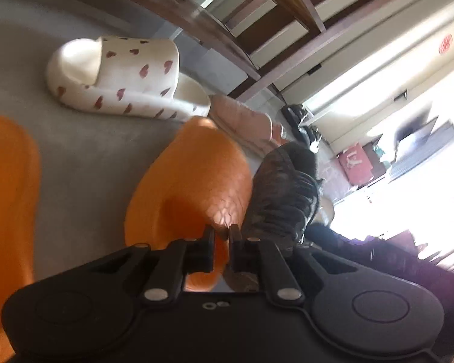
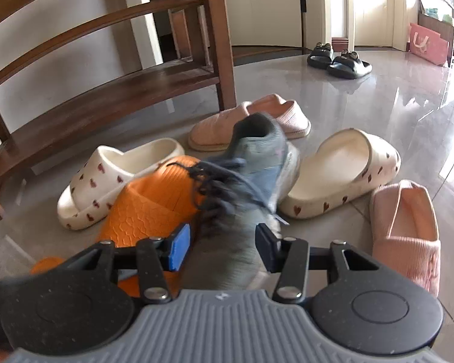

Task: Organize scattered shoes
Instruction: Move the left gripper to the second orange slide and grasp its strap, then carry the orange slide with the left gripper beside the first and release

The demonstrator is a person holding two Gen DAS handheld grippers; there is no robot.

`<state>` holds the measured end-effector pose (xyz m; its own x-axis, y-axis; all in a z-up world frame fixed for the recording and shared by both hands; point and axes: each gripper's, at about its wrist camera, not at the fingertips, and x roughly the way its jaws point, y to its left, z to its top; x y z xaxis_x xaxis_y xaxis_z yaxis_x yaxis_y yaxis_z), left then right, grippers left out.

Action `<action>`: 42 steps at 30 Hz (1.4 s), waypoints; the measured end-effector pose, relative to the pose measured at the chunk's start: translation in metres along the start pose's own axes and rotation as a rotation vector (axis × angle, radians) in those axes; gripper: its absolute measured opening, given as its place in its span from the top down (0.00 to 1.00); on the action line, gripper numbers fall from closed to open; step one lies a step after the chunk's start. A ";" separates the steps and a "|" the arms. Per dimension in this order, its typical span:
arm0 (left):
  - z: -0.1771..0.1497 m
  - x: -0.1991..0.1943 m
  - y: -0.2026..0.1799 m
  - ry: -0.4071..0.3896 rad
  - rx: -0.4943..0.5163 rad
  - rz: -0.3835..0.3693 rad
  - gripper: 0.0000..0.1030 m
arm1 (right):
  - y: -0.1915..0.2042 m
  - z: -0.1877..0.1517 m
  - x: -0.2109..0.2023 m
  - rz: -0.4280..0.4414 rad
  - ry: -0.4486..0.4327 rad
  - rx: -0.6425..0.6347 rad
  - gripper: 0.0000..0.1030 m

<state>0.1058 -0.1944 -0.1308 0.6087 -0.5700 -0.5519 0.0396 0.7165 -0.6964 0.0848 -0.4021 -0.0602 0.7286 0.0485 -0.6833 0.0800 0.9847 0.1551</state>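
Left gripper (image 1: 221, 236): my jaws are pinched nearly together on the thin edge of the orange slipper (image 1: 190, 187); only a sliver of orange shows between the pads.
Right gripper (image 2: 222, 249): about half open, its pads pressed to both sides of the grey-blue sneaker (image 2: 242, 199), which I hold by the toe with its heel pointing away from me.
Orange slipper: tilted, lying just beside the sneaker and in front of a white slipper with red hearts (image 2: 106, 181).
Second orange slipper (image 1: 6, 205): at the left edge of my left view, apart from the first.
Other heart slipper (image 2: 342, 175): on the floor (image 2: 378, 96) to the right of the sneaker.
Pink slippers: one (image 2: 221, 127) beyond the sneaker with another close behind it, a further one (image 2: 405, 227) at the right.
Black sandals (image 2: 339, 60): a pair, well apart, farther down the floor.
Wooden shoe rack (image 2: 106, 90): at the left, its lowest shelf bare where I can see it.
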 end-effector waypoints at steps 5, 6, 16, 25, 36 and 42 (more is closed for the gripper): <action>-0.004 -0.004 0.007 0.016 0.015 0.013 0.93 | 0.009 -0.008 -0.001 0.017 0.023 0.013 0.49; -0.005 -0.006 0.007 0.016 0.022 0.017 0.93 | 0.010 -0.009 -0.002 0.017 0.022 0.006 0.49; -0.018 -0.002 0.014 0.093 -0.012 -0.022 0.82 | 0.016 -0.012 -0.007 0.005 0.008 -0.024 0.49; 0.003 -0.034 -0.008 0.157 0.187 -0.049 0.77 | 0.009 -0.010 -0.007 0.005 -0.006 0.019 0.49; 0.064 0.019 -0.065 0.236 0.907 -0.017 0.63 | 0.012 -0.004 -0.010 -0.005 -0.011 -0.008 0.49; 0.046 0.032 -0.065 0.326 1.024 0.000 0.63 | 0.005 -0.008 -0.013 -0.016 0.008 0.006 0.49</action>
<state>0.1590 -0.2411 -0.0825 0.3739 -0.5410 -0.7534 0.7769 0.6263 -0.0642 0.0707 -0.3966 -0.0563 0.7213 0.0337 -0.6918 0.0961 0.9843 0.1482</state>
